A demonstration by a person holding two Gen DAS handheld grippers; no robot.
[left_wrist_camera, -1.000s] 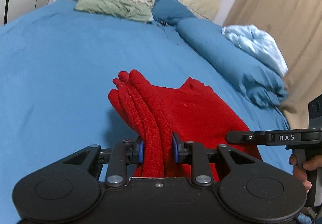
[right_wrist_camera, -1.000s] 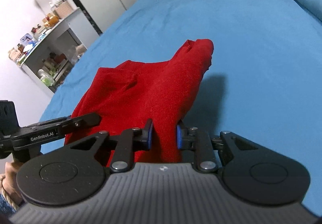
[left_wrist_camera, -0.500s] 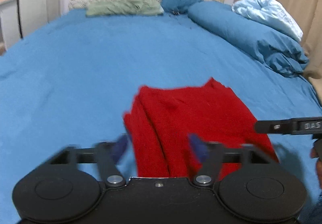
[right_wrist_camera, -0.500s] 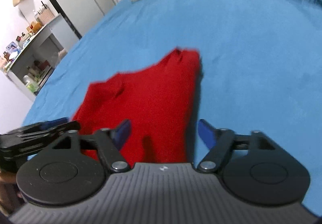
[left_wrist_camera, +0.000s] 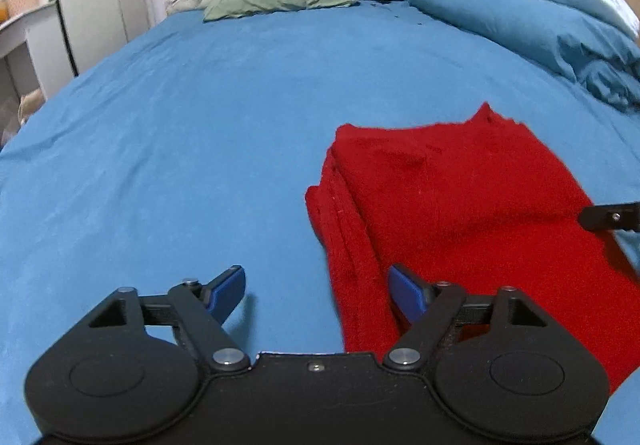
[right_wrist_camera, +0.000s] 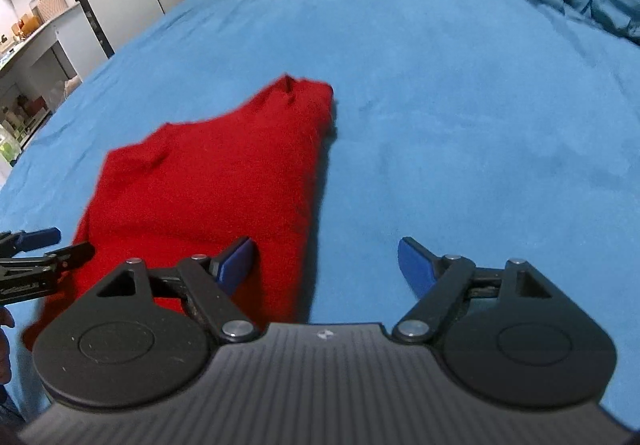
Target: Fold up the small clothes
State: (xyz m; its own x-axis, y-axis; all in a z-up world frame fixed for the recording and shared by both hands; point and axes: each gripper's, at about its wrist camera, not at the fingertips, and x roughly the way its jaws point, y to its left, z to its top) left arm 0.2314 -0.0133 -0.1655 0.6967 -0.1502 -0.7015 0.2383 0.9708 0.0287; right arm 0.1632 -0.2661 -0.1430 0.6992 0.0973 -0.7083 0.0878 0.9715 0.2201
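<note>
Two grippers hang spread and empty at the near end of the red garment (left_wrist_camera: 460, 213), the left gripper (left_wrist_camera: 316, 291) straddling its stacked left edge and the right gripper (right_wrist_camera: 326, 259) straddling its right edge, and the garment lies folded flat on the blue bed (left_wrist_camera: 200, 117). Any drag from a pad sitting low over the knit could, I judge, pull the layers askew. Only the left view shows those stacked edges, and beyond the garment the right view alone shows shelves (right_wrist_camera: 24, 93).
</note>
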